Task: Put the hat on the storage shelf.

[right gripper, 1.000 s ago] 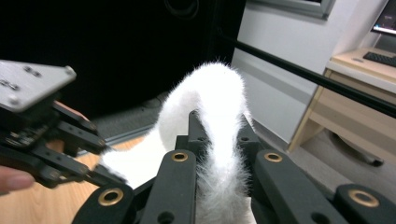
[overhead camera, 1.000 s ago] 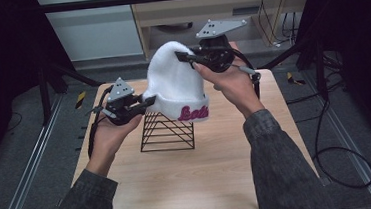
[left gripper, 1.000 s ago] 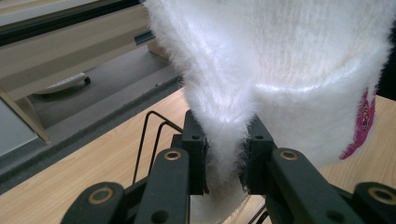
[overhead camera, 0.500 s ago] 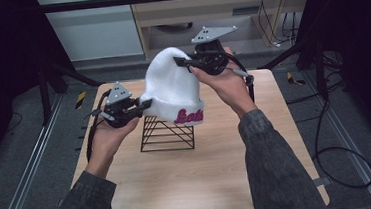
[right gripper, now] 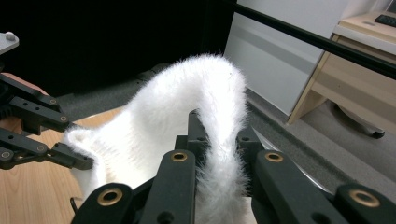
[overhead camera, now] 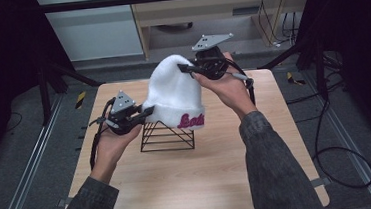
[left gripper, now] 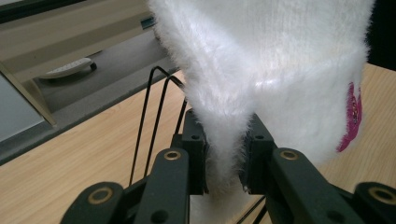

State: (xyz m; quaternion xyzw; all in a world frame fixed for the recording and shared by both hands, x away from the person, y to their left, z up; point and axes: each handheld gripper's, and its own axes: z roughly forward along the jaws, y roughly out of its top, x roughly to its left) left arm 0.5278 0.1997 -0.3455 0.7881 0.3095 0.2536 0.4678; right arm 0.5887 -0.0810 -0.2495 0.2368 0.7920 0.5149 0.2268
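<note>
The left gripper (overhead camera: 141, 113) sits nearest, with its jaws pinched shut on the bottom edge of the fluffy white hat (overhead camera: 175, 93), at the hat's left side. In the left gripper view the soft edge is squeezed between the two black pads (left gripper: 196, 149). The hat hangs over a black wire stand (overhead camera: 167, 136) that sits in the middle of the desk (overhead camera: 190, 184). Farther back, the right gripper (overhead camera: 186, 68) is clamped on the top of the hat, and the fluff bunches up between its jaws in the right gripper view. I think the hat could slip out, because the fur is soft and only a thin bit is pinched. If the two hands pull apart too hard, the hat may stretch or pop free. The bottom edge could also catch on a wire of the stand and tip it over. The stand is just under the hat, so it is in the way if the hat comes down crooked. Beyond the desk stands a wooden cabinet (overhead camera: 216, 12), with cables (overhead camera: 338, 152) on the floor at the right.
</note>
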